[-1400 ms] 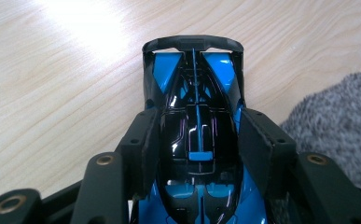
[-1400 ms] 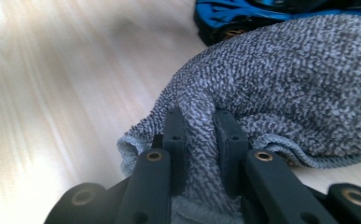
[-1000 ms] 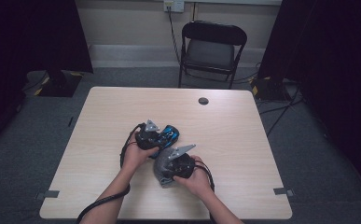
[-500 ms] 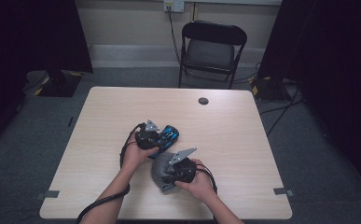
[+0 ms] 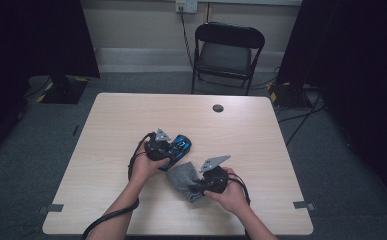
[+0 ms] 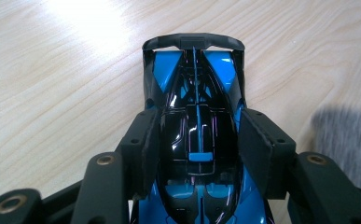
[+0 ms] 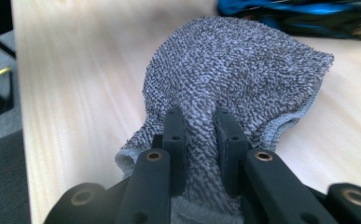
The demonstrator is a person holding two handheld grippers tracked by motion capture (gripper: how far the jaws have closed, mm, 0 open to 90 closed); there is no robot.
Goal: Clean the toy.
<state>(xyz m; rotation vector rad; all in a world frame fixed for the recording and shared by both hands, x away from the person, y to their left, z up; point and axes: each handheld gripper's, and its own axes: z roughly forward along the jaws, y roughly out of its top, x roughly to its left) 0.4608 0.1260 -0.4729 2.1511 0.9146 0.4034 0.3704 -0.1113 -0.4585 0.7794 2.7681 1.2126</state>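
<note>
The left tool (image 6: 194, 149) clamped both pads on the flanks of a blue-and-black toy race car (image 6: 194, 93) resting on the counter (image 5: 111, 130). Just beside the car, toward the person, the right tool (image 7: 197, 135) pinched a fold of a grey terry cloth (image 7: 243, 65), which lay bunched against the car's side. Far beyond the car lay a small black disc (image 5: 218, 108), with a folding chair (image 5: 226, 52) behind the counter.

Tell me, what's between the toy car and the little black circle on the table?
Nothing: between the blue toy car and the black circle, the high view shows bare wooden table.
</note>
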